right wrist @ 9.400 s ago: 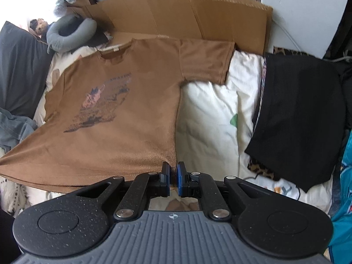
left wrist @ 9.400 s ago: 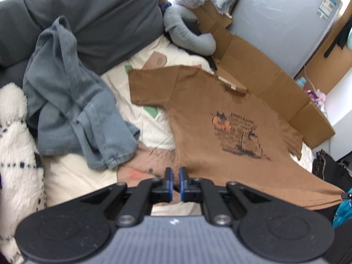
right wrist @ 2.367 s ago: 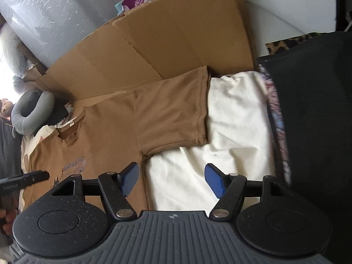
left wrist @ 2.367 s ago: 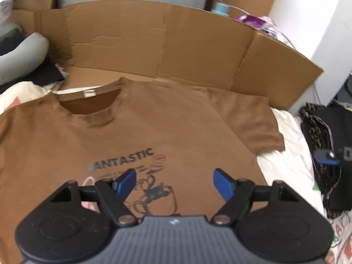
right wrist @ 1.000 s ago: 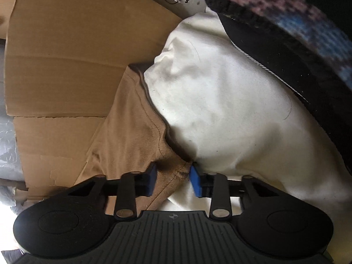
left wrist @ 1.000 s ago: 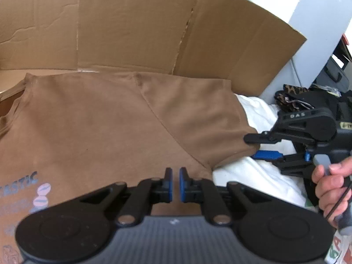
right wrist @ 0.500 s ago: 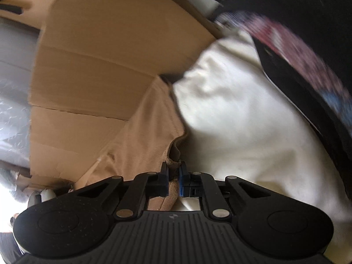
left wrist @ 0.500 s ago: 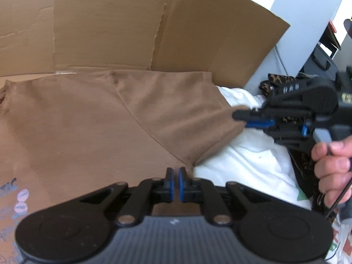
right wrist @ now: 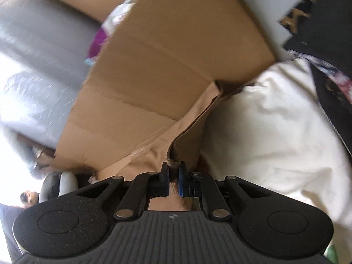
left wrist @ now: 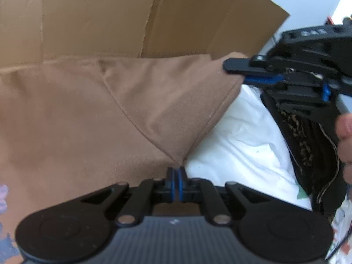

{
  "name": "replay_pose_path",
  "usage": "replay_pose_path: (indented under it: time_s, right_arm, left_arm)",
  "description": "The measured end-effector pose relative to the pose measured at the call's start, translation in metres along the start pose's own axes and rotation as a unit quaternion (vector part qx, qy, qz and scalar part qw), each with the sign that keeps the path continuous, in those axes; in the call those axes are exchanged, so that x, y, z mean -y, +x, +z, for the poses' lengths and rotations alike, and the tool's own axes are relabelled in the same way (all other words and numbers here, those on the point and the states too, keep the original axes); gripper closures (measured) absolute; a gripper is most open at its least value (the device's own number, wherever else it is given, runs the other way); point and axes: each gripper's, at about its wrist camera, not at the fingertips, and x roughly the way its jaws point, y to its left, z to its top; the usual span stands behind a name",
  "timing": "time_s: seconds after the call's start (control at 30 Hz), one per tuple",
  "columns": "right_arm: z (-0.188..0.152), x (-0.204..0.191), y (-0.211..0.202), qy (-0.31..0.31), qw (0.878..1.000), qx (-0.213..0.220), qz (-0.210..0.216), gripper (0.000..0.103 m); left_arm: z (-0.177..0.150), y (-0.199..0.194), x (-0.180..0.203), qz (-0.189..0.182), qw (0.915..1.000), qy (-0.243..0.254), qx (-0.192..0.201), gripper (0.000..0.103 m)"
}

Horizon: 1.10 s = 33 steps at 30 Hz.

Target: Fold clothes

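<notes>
A brown T-shirt (left wrist: 72,121) lies on a white bedsheet (left wrist: 244,145). My left gripper (left wrist: 176,171) is shut on the shirt at the underarm, where the right sleeve (left wrist: 171,96) meets the body. My right gripper (right wrist: 173,171) is shut on the hem of that sleeve (right wrist: 191,121) and holds it lifted off the sheet. In the left wrist view the right gripper (left wrist: 242,72) shows at the upper right, pinching the sleeve's outer corner, with the person's hand behind it.
A flattened cardboard sheet (left wrist: 132,15) stands behind the shirt; it also shows in the right wrist view (right wrist: 176,50). Dark clothes (left wrist: 308,145) lie at the right on the bedsheet (right wrist: 275,127). A grey neck pillow (right wrist: 59,182) lies at the far left.
My left gripper closed on the underarm and my right closed on the sleeve hem. Since half a second ago the right gripper has lifted the sleeve corner up and the sleeve is pulled taut.
</notes>
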Motion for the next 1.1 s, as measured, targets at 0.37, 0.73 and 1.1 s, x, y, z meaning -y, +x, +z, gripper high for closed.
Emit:
replay_pose_path:
  time_s: [0.37,0.73,1.1]
  right_arm:
    - [-0.016,-0.025,0.002,-0.043,0.998,-0.032,0.039,0.098]
    - [-0.043,-0.047,0.018,-0.071,0.991,-0.088,0.070,0.098]
    - [-0.061,-0.045,0.036,-0.043,0.987,-0.138,0.075,0.094]
  left_arm:
    - [-0.007,0.006,-0.007,-0.020,0.9987,-0.046,0.011,0.098]
    - [-0.012,0.012,-0.003,-0.033,0.9957,-0.082,0.030,0.097]
    - [-0.020,0.007,-0.005,-0.061,0.9917,-0.105,0.042,0.091]
